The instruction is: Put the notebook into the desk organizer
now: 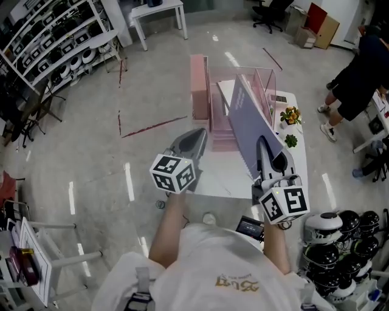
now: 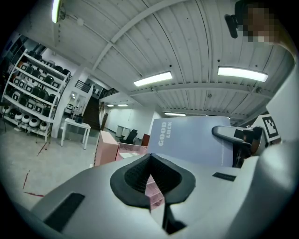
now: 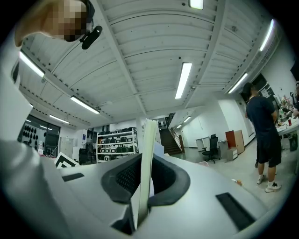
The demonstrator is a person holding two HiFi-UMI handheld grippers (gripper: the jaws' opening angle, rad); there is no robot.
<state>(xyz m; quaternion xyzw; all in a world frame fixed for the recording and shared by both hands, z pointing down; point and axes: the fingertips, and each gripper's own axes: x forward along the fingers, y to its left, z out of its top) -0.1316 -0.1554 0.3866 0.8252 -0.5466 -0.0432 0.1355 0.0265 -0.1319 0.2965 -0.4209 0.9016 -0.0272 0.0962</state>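
A lavender spiral notebook [image 1: 249, 124] stands tilted on edge over the white table [image 1: 228, 176]. My right gripper [image 1: 262, 143] is shut on its near edge. In the right gripper view the notebook's edge [image 3: 147, 149] runs upright between the pads of my right gripper [image 3: 142, 163]. The pink desk organizer [image 1: 199, 91], with a clear compartment [image 1: 261, 82], stands on the table just beyond the notebook. To the notebook's left my left gripper [image 1: 199, 133] hangs shut and empty. The left gripper view shows the notebook's cover [image 2: 191, 140], the organizer [image 2: 106, 148] and my left gripper [image 2: 149, 158].
Two small potted plants [image 1: 290, 116] sit at the table's right edge. A person [image 1: 358, 73] stands at the far right. Helmets [image 1: 346, 237] are stacked at the lower right, shelving [image 1: 55, 42] fills the upper left, and a white side table [image 1: 158, 12] stands at the back.
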